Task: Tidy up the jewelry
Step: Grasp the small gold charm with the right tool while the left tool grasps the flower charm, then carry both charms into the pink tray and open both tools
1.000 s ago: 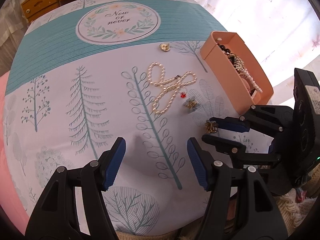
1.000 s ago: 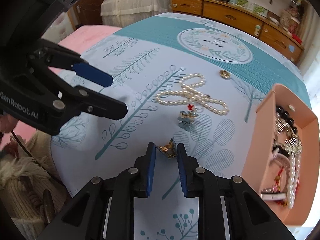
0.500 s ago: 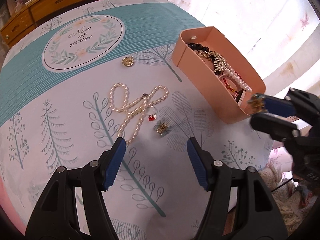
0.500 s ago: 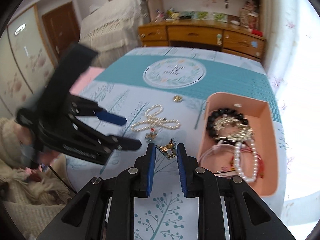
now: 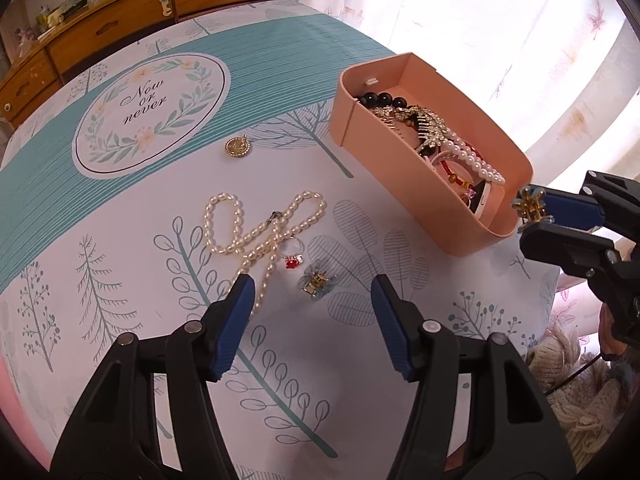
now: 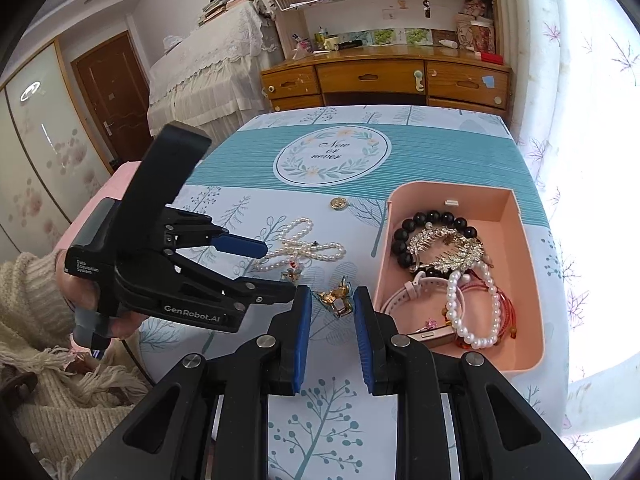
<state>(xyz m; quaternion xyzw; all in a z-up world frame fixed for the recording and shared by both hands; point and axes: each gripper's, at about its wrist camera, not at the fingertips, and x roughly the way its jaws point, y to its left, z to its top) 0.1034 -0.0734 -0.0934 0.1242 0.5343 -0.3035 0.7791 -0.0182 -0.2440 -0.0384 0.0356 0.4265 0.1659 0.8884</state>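
Note:
My right gripper (image 6: 329, 304) is shut on a small gold clip (image 6: 336, 300) and holds it in the air beside the near end of the pink box (image 6: 524, 236); the clip also shows in the left wrist view (image 5: 530, 204). The box (image 5: 360, 108) holds a black bead bracelet (image 6: 404, 236), a gold comb, a pearl bracelet (image 6: 476, 312) and red cords. My left gripper (image 5: 312, 300) is open and empty above the cloth, just short of a blue clip (image 5: 316, 280). A pearl necklace (image 5: 256, 228), a red-stone ring (image 5: 294, 258) and a gold pendant (image 5: 238, 146) lie on the cloth.
The table wears a blue and white tree-print cloth (image 5: 120, 240) with a "Now or never" wreath (image 5: 148, 108). A wooden dresser (image 6: 384, 80) stands behind it, a curtain (image 6: 580, 60) to the right and a bed (image 6: 208, 68) at the back left.
My right gripper has lifted the gold clip off the cloth and carried it up and right to the pink box. My left gripper has moved forward and right toward the blue clip, staying open.

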